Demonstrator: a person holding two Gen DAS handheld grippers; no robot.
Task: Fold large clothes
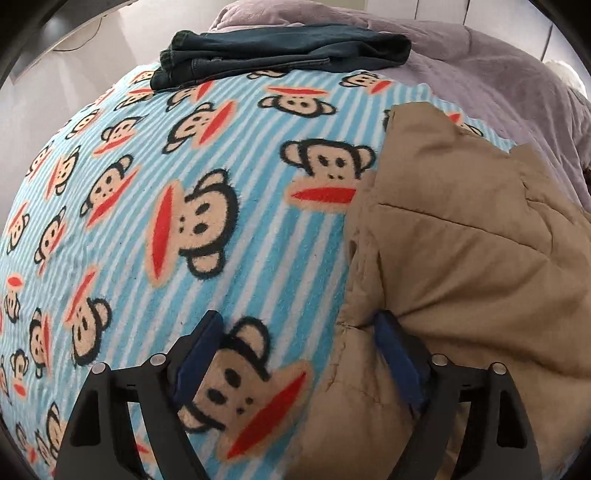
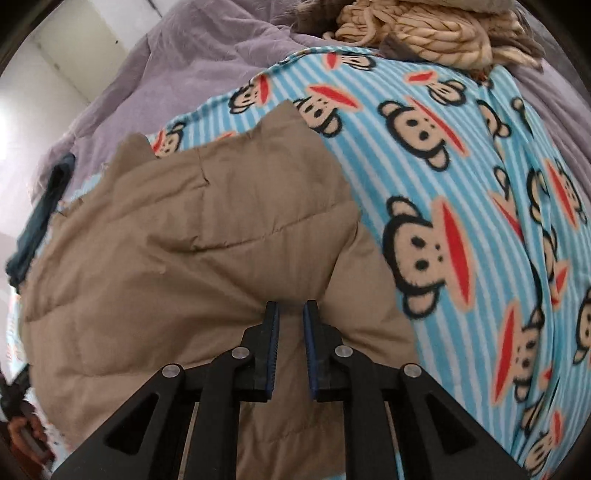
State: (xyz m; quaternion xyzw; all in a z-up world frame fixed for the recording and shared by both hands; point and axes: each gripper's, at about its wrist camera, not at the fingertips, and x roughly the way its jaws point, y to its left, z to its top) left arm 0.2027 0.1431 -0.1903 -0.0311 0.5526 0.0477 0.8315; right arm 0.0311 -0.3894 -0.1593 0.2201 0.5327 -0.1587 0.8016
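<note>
**Jacket on the monkey blanket, both grippers over it**

Bed first: its purple cover (image 1: 498,74) runs along the far side in both of my wrist views. Spread over it lies the blue-and-white striped monkey blanket (image 1: 221,184), which fills most of what I see.

On that blanket sits the tan quilted jacket (image 2: 184,240), the piece I am folding. It lies partly folded, one layer resting over another, with a jagged far edge just short of the blanket's rim. From my left wrist it takes up the right side; from my right wrist it takes up the left and centre.

Beyond the jacket, at the blanket's far edge, a dark teal garment (image 1: 288,51) lies folded. At the opposite end, a beige chunky knit (image 2: 424,33) is heaped at the blanket's edge.

My left hand-held gripper (image 1: 299,350) is released, jaws spread wide: one pad over a monkey print, the other at the jacket's edge, nothing clamped.

My right hand-held gripper (image 2: 291,332) is over the jacket with a narrow gap between its pads; no fabric is pinched there.
</note>
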